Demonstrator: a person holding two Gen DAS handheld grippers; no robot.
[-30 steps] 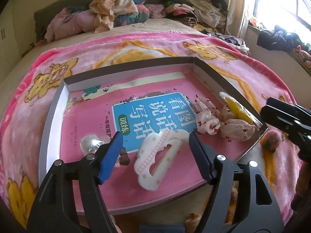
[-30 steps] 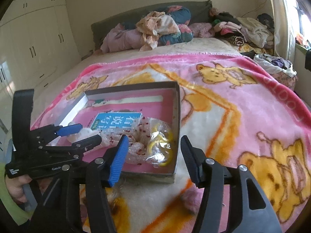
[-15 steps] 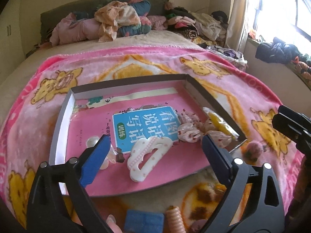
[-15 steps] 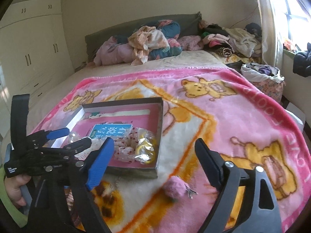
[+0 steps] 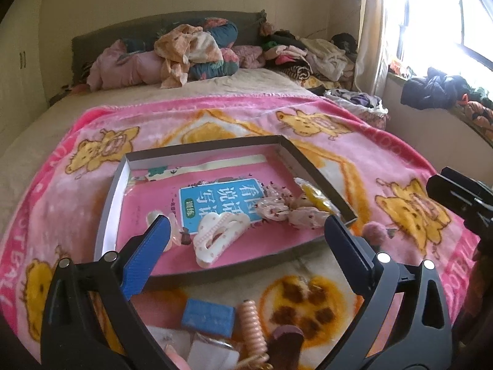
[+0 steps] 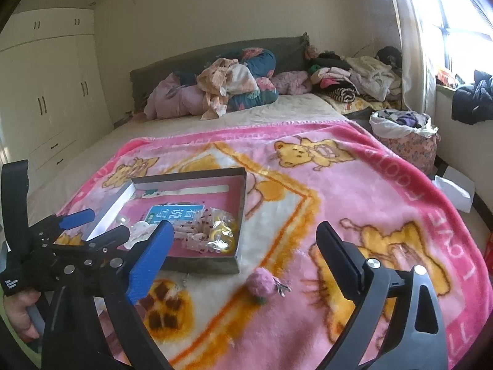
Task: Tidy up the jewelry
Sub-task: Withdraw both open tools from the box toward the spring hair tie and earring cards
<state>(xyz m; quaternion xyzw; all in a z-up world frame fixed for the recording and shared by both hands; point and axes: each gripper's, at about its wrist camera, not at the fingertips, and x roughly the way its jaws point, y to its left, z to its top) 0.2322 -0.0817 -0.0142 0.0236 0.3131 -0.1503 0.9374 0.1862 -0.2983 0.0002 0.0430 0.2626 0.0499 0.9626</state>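
Observation:
A shallow grey box (image 5: pixel 197 149) with a pink book in it lies on the pink blanket; it also shows in the right wrist view (image 6: pixel 240 212). In it lie a white hair claw (image 5: pixel 220 236), floral scrunchies (image 5: pixel 289 211), a yellow item in a clear bag (image 5: pixel 314 199) and a clear bead piece (image 5: pixel 154 217). A pink pom-pom clip (image 6: pixel 262 283) lies on the blanket by the box's near right corner. My left gripper (image 5: pixel 246 254) is open and empty, above the box's near edge. My right gripper (image 6: pixel 243 262) is open and empty, over the pom-pom clip.
Near the left gripper's base lie a blue block (image 5: pixel 208 314), a peach spiral hair tie (image 5: pixel 252 326) and a brown item (image 5: pixel 286 343). Piled clothes (image 5: pixel 191 52) lie at the headboard. A bag of clothes (image 6: pixel 403 135) stands right of the bed. Wardrobes (image 6: pixel 46 98) line the left wall.
Both grippers have pulled back and risen from the box and opened wider. The white hair claw stays in the box. Small items near the bed's front edge have come into view.

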